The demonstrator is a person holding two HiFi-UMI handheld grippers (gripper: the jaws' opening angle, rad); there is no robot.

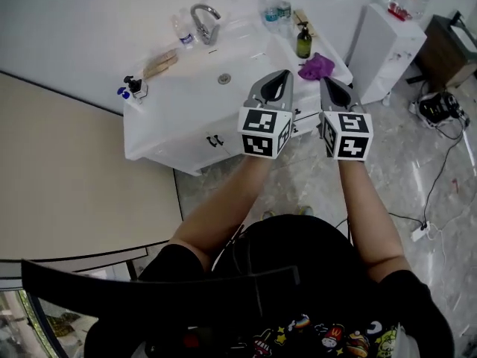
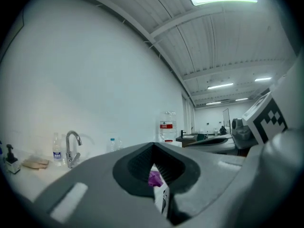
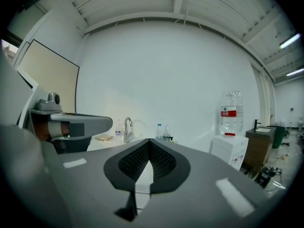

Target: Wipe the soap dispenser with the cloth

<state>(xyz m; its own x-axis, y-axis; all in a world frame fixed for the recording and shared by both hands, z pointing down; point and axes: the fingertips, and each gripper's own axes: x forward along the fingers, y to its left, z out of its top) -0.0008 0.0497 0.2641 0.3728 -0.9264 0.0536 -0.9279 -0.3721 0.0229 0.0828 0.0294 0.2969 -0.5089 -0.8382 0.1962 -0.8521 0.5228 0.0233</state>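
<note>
The soap dispenser [image 1: 303,42], a dark pump bottle, stands upright on the right end of the white sink counter [image 1: 179,118]. Just in front of it lies the crumpled purple cloth [image 1: 316,67]. My left gripper [image 1: 286,74] hovers over the counter's front right part, its tips touching and nothing held. My right gripper [image 1: 325,81] hangs beside it, just short of the cloth, also shut and empty. In the left gripper view the cloth [image 2: 154,178] shows through the gap behind the joined tips of the left gripper [image 2: 153,145]. The right gripper [image 3: 149,140] faces the counter.
A chrome faucet [image 1: 205,22] and water bottles [image 1: 270,7] stand at the counter's back. A wooden brush [image 1: 160,64] and a small pump bottle [image 1: 134,88] sit at the left. A white water dispenser [image 1: 384,39] stands to the right, with cables [image 1: 440,110] on the floor.
</note>
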